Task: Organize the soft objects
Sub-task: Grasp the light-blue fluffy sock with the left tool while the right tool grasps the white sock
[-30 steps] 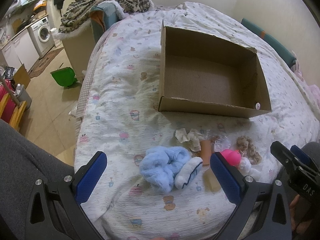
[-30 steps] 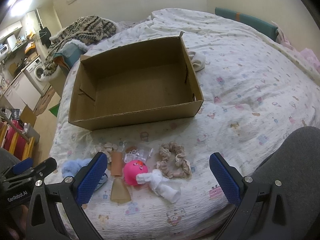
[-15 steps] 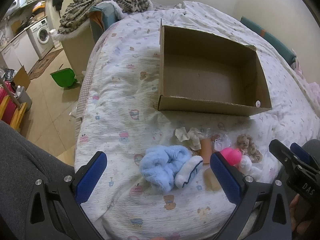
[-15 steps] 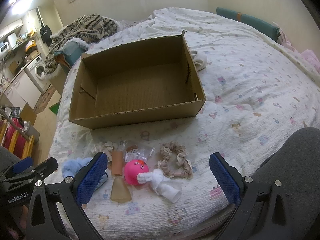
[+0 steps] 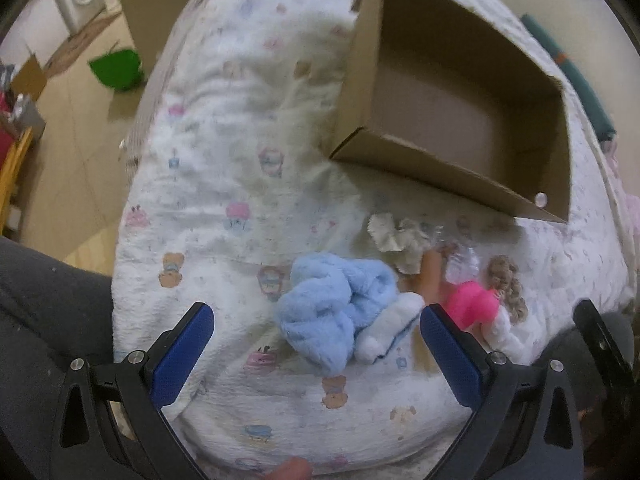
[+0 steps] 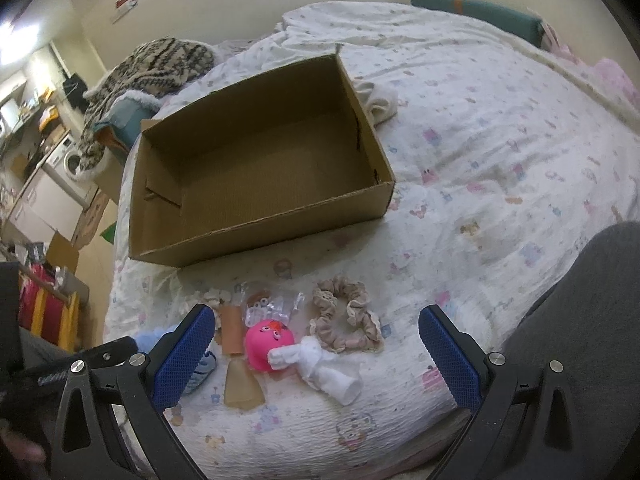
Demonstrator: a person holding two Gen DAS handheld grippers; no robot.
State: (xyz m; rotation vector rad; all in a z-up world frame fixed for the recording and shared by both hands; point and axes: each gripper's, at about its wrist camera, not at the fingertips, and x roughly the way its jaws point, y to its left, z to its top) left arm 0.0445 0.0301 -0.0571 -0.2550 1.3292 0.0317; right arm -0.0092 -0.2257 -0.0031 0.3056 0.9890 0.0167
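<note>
An empty cardboard box [image 5: 460, 92] [image 6: 260, 168] lies open on the bed. In front of it sits a row of soft things: a fluffy light-blue cloth [image 5: 332, 308], a white sock [image 5: 388, 332], a pink round toy [image 5: 472, 304] [image 6: 269, 344], a beige scrunchie [image 6: 346, 320] [image 5: 506, 284], a white rolled cloth [image 6: 324, 368] and a crumpled cream cloth [image 5: 396, 240]. My left gripper [image 5: 316, 344] is open just short of the blue cloth. My right gripper [image 6: 316, 344] is open over the pink toy and white cloth, holding nothing.
The bed has a white printed quilt [image 6: 500, 128]. A patterned blanket [image 6: 156, 64] lies on a seat at the far left. A green bin [image 5: 116, 68] stands on the floor left of the bed. Grey-clad legs [image 6: 580, 320] flank the near edge.
The left gripper has moved forward and down toward the blue cloth, so the items and box look larger. The right gripper has crept slightly closer. Both stay open.
</note>
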